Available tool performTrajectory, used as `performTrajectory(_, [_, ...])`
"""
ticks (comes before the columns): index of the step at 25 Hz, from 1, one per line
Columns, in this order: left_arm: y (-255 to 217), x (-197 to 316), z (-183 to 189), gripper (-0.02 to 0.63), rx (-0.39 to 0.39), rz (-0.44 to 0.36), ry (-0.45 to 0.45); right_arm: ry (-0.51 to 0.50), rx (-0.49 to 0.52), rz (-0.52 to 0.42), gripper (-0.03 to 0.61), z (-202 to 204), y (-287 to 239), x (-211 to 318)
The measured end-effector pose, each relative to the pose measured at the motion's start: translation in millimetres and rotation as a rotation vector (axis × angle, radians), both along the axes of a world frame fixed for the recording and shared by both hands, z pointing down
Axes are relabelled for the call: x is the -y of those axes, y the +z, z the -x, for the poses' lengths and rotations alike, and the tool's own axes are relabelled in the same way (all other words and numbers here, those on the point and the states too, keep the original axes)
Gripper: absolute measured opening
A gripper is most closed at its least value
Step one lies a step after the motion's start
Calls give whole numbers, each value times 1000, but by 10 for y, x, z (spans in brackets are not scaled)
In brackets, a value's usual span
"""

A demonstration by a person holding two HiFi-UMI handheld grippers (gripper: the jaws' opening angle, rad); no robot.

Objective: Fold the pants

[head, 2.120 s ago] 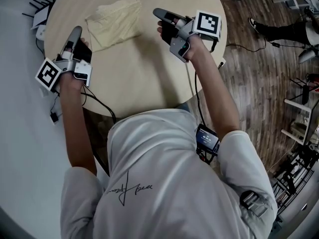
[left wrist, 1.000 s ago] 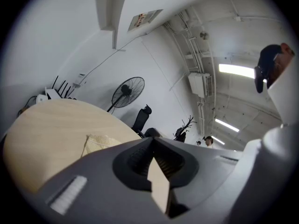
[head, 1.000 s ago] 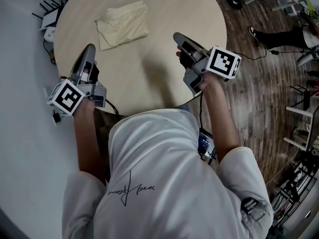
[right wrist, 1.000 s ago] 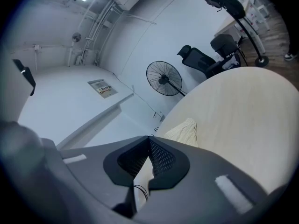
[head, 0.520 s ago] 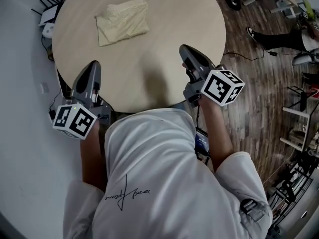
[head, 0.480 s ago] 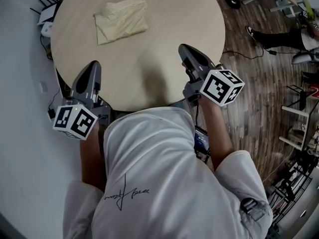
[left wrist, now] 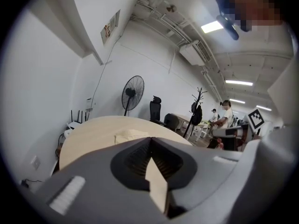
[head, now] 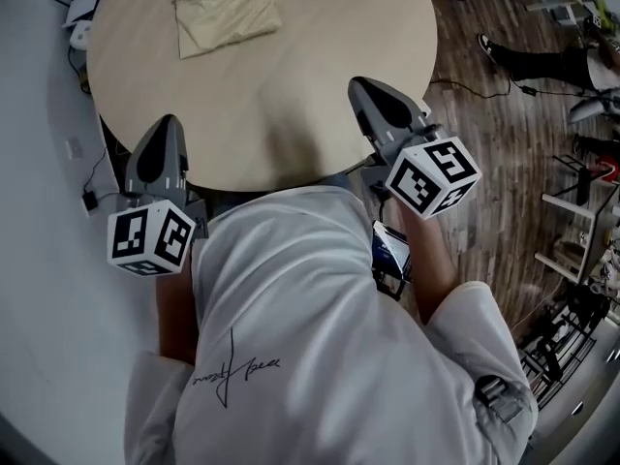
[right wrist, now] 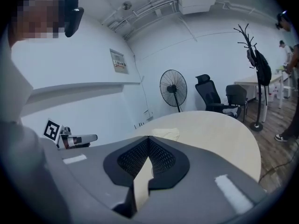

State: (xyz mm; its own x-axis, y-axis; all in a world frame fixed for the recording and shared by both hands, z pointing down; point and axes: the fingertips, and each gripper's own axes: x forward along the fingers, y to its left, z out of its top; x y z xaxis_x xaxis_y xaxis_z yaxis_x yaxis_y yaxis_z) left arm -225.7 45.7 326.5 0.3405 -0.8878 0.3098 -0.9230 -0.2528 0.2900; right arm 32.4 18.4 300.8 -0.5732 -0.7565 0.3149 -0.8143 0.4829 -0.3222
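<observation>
Lying folded in a compact pad at the far side of the counter [head: 291, 85], the pants [head: 228, 10] look finished. The left claw [head: 163, 126] and right claw [head: 362, 87] hang at the near edge, well apart from them. Both are pinched shut and empty, the left's jaws having just closed.

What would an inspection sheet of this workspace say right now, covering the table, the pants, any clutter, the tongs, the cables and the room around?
Surface: round pale wood table, bare on the near side.
Job's things: pale yellow pants, folded into a small bundle on the table's far side.
Clutter: nothing seen on the table.
Grippers: left tongs and right tongs both shut and empty, at the table's near edge, apart from the pants.
Cables: black cable by the table's left edge; another cable on the floor at right.
Surroundings: wood floor, standing fan, office chair, coat rack.
</observation>
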Motion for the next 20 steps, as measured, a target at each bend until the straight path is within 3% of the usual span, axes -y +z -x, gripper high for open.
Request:
performTrajectory(7, [111,-121,29,17,10,22,-16,13,-15,26,-6,3,94,-79])
performTrajectory(20, [211,-65,-32,17,14,34,54,-7,-64,32,-6,47,132,-189])
